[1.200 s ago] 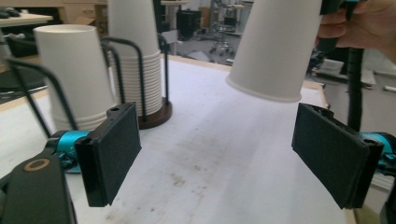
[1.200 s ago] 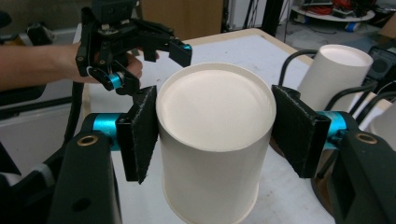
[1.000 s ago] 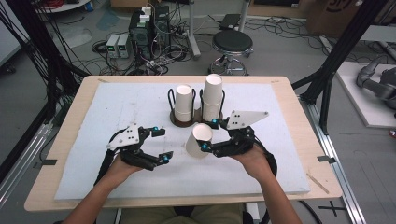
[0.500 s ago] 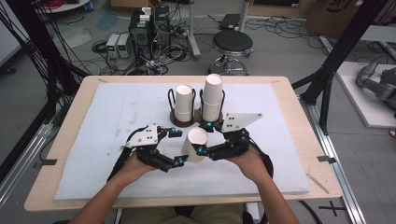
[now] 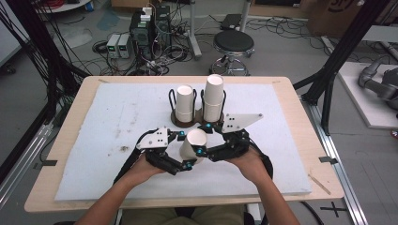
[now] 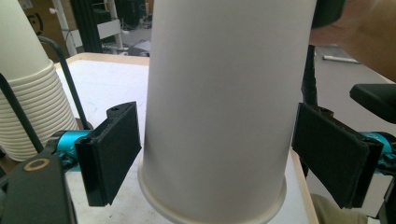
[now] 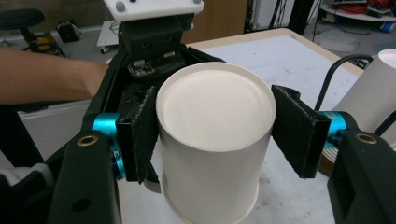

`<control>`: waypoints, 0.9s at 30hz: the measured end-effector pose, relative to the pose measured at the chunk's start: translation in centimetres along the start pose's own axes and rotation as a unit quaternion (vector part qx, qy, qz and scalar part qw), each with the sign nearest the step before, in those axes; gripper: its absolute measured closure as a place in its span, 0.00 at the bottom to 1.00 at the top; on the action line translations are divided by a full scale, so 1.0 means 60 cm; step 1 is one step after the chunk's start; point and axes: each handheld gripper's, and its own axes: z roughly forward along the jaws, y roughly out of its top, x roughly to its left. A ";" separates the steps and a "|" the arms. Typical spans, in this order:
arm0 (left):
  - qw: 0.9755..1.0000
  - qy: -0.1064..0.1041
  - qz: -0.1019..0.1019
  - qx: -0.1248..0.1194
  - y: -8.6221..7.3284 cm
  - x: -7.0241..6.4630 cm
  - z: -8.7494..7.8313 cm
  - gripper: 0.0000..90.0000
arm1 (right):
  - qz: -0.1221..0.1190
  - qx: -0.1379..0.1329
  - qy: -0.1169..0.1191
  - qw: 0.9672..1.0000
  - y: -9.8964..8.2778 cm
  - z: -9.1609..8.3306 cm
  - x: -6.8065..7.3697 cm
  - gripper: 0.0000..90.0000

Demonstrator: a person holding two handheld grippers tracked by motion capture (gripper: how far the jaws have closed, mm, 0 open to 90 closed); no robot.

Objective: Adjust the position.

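A white paper cup (image 6: 219, 107) stood upside down at the centre, its rolled rim low at 6 o'clock. The left hand-held gripper (image 6: 219, 156) had its jaws at 8 and 4 o'clock, either side of the cup, with gaps showing between pads and wall. A stack of white cups (image 6: 25, 102) rose at 9 o'clock on the white worktop (image 6: 112, 84).

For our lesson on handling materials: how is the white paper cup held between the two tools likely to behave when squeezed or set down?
The paper cup looks thin-walled, so it would probably dent under hard squeezing. Empty, it is likely very light. Tall and narrow, held bottom-up, it may tip easily once released.
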 end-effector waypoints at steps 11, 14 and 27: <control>1.000 0.000 0.000 0.002 -0.004 0.003 0.002 0.25 | 0.003 -0.008 0.003 1.000 0.000 -0.002 -0.001 0.41; 1.000 0.000 0.001 0.002 -0.005 0.003 0.001 0.27 | 0.007 -0.009 0.005 1.000 -0.001 -0.001 -0.002 0.41; 0.998 0.010 0.001 0.069 0.012 0.010 -0.014 0.32 | 0.023 -0.034 -0.015 0.999 -0.007 -0.005 -0.005 0.20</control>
